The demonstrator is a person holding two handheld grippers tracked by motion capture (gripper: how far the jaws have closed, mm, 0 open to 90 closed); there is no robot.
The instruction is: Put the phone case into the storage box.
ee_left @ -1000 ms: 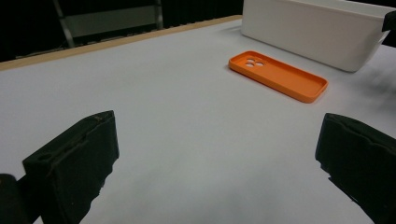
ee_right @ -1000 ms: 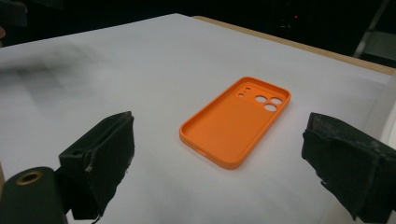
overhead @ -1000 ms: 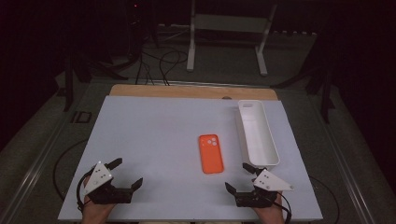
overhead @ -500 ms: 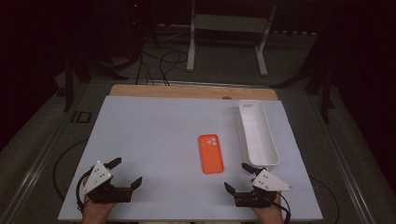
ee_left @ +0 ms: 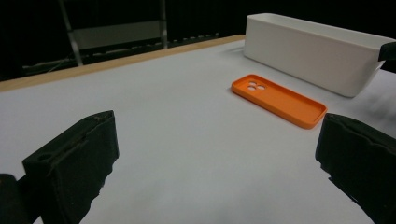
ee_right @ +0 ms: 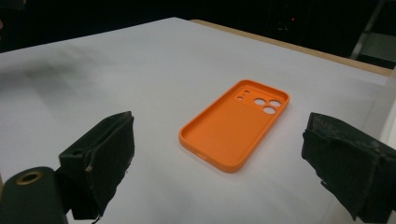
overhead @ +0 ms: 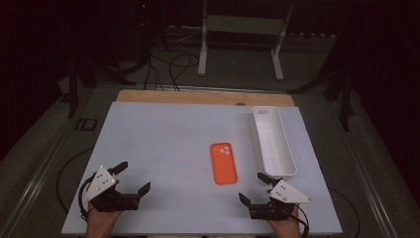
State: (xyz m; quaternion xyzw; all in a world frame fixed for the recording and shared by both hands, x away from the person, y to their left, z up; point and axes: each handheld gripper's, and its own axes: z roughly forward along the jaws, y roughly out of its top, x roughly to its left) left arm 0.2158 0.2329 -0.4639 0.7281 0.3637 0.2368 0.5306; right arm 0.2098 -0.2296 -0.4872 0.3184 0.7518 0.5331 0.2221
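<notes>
Lying under everything, the desk (overhead: 163,144) carried a pale sheet, and a white oblong tray (overhead: 273,141) stood along its right side. The orange phone case (overhead: 224,162) lay flat just left of the tray, inner side up, camera holes at the far end. The left gripper (overhead: 130,179) and the right gripper (overhead: 252,187) rested near the front edge, jaws spread wide, grasping nothing.

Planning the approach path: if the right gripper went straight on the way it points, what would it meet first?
Probably the orange phone case, lying open side up on the table between the right gripper's open jaws' line; nothing lies before it.
</notes>
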